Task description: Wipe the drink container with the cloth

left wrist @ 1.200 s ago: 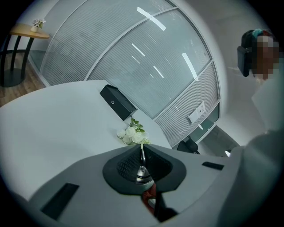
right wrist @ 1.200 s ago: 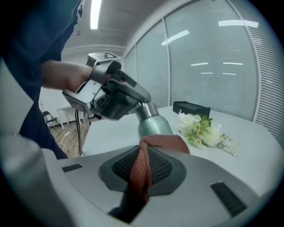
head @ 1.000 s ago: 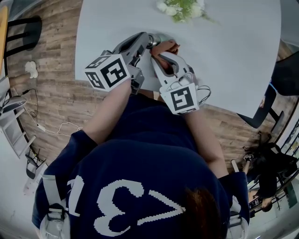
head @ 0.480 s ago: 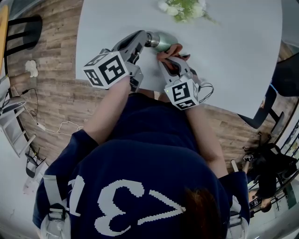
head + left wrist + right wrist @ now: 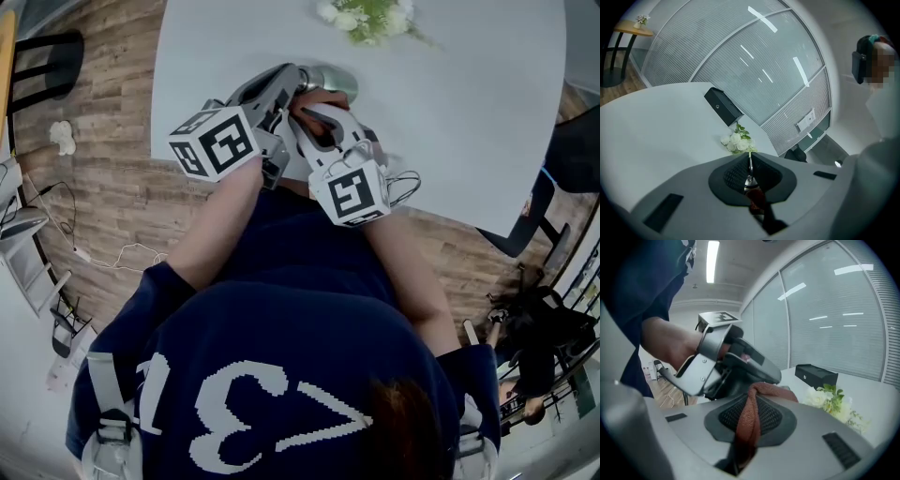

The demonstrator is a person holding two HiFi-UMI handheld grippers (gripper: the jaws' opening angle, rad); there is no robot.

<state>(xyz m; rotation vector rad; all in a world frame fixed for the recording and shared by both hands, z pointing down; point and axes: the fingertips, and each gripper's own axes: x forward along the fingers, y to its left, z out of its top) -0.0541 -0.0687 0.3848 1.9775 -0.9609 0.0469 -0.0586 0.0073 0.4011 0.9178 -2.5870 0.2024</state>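
In the head view my left gripper (image 5: 298, 82) reaches over the near edge of the white table (image 5: 469, 112) and is shut on one end of the drink container (image 5: 333, 78), a silvery-green bottle lying level. The left gripper view shows a thin metal part of the container (image 5: 749, 182) pinched between the pads. My right gripper (image 5: 315, 105) is shut on a rust-brown cloth (image 5: 749, 420), which drapes over the pad tips. It holds the cloth against the container close beside the left gripper (image 5: 736, 357). Most of the container is hidden under the right gripper.
A bunch of white flowers (image 5: 366, 17) lies on the table beyond the container, and a black box (image 5: 723, 107) sits farther back. A dark chair (image 5: 525, 234) stands at the table's right. Wooden floor lies to the left.
Half a second ago the right gripper with the cloth was out along the container to the right. It has since come back left, next to the left gripper's tips. The left gripper has stayed put.
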